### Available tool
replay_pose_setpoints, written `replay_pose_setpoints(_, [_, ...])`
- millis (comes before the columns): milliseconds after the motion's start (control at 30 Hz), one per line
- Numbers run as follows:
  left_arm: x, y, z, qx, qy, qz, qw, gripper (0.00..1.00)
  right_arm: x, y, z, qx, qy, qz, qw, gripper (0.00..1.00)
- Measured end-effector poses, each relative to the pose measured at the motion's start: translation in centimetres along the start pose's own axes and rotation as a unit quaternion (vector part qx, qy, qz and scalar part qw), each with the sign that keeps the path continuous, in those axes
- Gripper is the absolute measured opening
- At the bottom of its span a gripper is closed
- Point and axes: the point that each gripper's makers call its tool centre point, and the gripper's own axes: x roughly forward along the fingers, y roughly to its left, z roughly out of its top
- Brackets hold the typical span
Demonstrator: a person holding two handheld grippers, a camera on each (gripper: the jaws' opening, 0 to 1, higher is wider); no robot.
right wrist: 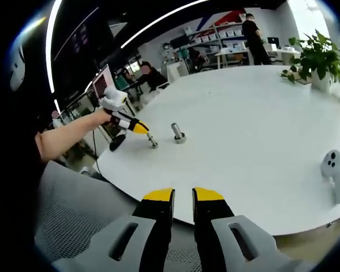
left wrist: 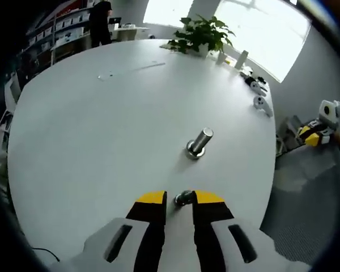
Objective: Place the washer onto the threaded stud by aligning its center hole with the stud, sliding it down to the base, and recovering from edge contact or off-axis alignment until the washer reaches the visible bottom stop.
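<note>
the washer [left wrist: 185, 198] sits pinched on edge between the yellow tips of the left gripper [left wrist: 181, 198], low over the white table [left wrist: 102, 147] and a little short of the threaded stud [left wrist: 199, 142]. the stud stands near the table's middle on its round base flange [left wrist: 195, 151]; in the left gripper view it leans away to the upper right, likely just the lens. to do this step well, i'd judge the washer must be turned flat, its hole brought over the stud's top, then lowered along the stud's axis, backing off and re-centring if the rim catches. in the right gripper view the left gripper [right wrist: 140, 128] reaches in beside the stud [right wrist: 177, 132]. the right gripper [right wrist: 183, 195] hangs off the table edge, jaws slightly apart, holding nothing. a potted plant [left wrist: 199, 34] stands at the far edge.
</note>
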Motion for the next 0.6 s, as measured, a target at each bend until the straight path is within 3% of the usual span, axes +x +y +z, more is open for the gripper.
replay_pose_setpoints(133, [-0.5,0.2,0.0,0.002,-0.005,0.005,1.0000,0.14,0.0,0.0,0.0,0.000,0.000,0.000,1.0000,0.15])
replay_pose_setpoints(300, [-2.3,0.0,1.2,0.008,-0.039,0.020,0.9990,0.13,0.0,0.1,0.1,0.000,-0.002,0.001,1.0000,0.15])
replay_pose_setpoints(467, [-5.9,-1.3,3.5,0.019,-0.113,0.040,0.9926,0.13,0.0,0.1,0.3,-0.008,-0.005,0.001,1.0000,0.15])
replay_pose_setpoints(600, [-9.7,-2.9,4.8,0.030,-0.173,0.068,0.9821,0.14,-0.1,0.3,0.5,-0.015,-0.010,0.007,0.9998,0.15])
